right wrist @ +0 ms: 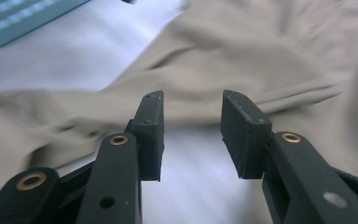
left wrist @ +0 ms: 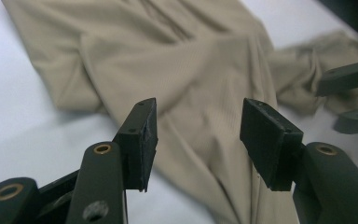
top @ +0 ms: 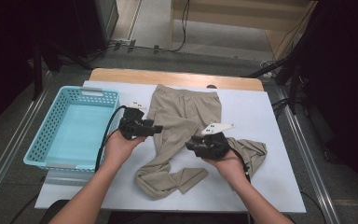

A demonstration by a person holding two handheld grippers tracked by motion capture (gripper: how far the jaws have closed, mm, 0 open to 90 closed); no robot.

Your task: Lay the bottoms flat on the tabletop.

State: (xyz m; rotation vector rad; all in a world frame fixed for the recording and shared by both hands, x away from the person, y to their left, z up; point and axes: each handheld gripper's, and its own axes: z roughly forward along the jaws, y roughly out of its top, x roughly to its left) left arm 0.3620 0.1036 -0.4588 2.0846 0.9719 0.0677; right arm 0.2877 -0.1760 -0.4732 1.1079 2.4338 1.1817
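Trousers of beige cloth lie spread on the white table, waistband at the far end, one leg doubled back under itself and the other bunched beneath the right hand; the work in hand looks like folding them for the turquoise basket that stands beyond the left gripper's outer side. The left gripper hovers with its jaws about half apart and nothing between them, the cloth of a trouser leg lying just ahead of and below its tips. The right gripper stands the same way, jaws half apart and holding nothing, with a fold of cloth just past the tips and bare table beneath. To do the next grasp well, I judge each pair of jaws should come down over a single edge of cloth near a seam, close on one layer only, and both lift together so the leg straightens rather than drags. Counted: one pair of trousers, one basket, two grippers, one table.
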